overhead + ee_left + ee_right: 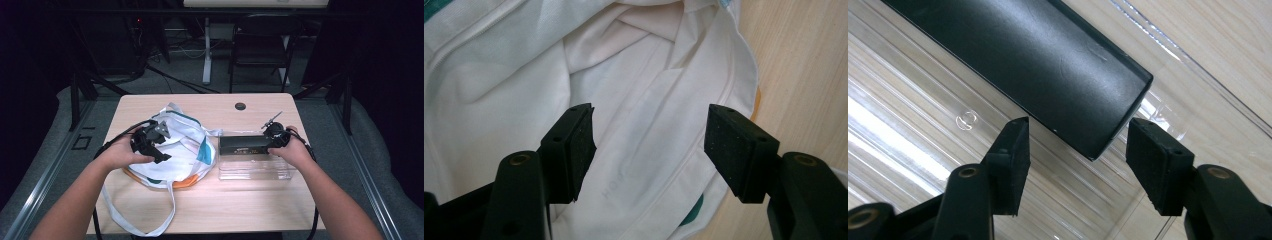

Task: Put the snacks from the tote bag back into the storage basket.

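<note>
Over on the left, the left gripper hovers low above the white drawstring bag, which lies crumpled on the left half of the wooden table, teal trim along its edge and an orange patch peeking out underneath, its long white strap looping toward the near edge. In the left gripper view the jaws stand wide apart, nothing between them but the folds of white fabric below, with the bag's seamed rim running past the right pad and bare table beside it. On the right, the right gripper dips into the clear plastic tray, which sits just beside the bag. Inside the tray lies a long black box, stretched along the far wall. The right gripper view has the jaws apart as well, flanking the near corner of that black box without touching it, the ribbed clear floor of the tray beneath.
</note>
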`<state>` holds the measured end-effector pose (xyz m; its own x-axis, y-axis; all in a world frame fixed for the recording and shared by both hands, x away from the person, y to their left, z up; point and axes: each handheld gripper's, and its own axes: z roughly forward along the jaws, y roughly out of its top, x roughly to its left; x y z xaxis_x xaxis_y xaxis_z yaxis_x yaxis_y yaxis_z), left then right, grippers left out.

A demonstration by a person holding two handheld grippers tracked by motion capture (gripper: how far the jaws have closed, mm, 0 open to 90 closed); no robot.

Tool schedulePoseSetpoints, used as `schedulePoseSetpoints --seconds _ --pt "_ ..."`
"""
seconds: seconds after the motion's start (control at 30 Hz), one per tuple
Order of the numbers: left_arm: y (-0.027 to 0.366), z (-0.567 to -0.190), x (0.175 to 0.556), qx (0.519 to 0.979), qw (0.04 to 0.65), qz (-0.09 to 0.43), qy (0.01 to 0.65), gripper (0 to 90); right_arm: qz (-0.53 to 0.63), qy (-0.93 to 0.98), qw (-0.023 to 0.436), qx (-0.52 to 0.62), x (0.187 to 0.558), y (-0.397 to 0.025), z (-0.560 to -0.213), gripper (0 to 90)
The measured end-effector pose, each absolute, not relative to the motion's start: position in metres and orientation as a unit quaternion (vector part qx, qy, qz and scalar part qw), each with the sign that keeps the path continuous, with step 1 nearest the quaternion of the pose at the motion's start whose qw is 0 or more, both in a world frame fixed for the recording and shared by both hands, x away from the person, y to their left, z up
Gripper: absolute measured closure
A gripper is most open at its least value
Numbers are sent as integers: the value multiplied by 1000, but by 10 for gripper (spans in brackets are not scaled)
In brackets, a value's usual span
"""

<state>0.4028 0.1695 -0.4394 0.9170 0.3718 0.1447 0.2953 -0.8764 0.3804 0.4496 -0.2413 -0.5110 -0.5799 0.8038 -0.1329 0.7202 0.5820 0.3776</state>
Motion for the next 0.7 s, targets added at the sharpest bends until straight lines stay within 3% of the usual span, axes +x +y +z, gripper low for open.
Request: schedulePoseSetpoints --seconds 0.7 --pt "182 -433 402 955 177 117 205 365 188 879 168 406 421 -236 -453 393"
